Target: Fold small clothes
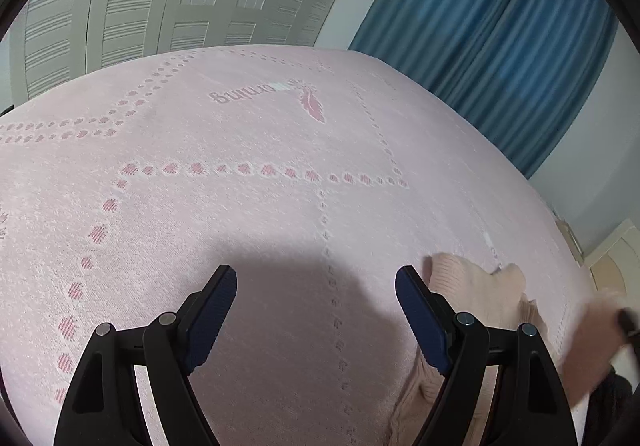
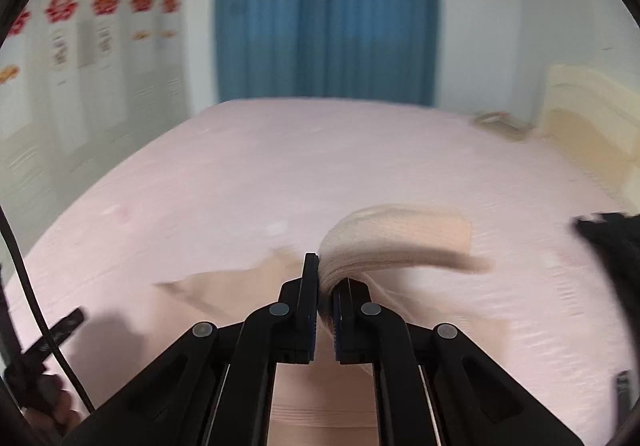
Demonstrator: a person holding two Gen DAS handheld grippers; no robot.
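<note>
Right claw (image 2: 326, 278): clenched on a fold of the peach garment (image 2: 400, 234).
Left claw (image 1: 316, 286): released, above the bed (image 1: 280, 213).

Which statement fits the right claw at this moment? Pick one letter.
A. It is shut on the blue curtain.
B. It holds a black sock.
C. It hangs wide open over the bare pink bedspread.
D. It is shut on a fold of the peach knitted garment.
D: in the right wrist view the right claw has its jaws nearly together with a fold of the peach knitted garment pinched between them, above the pink bedspread.
</note>
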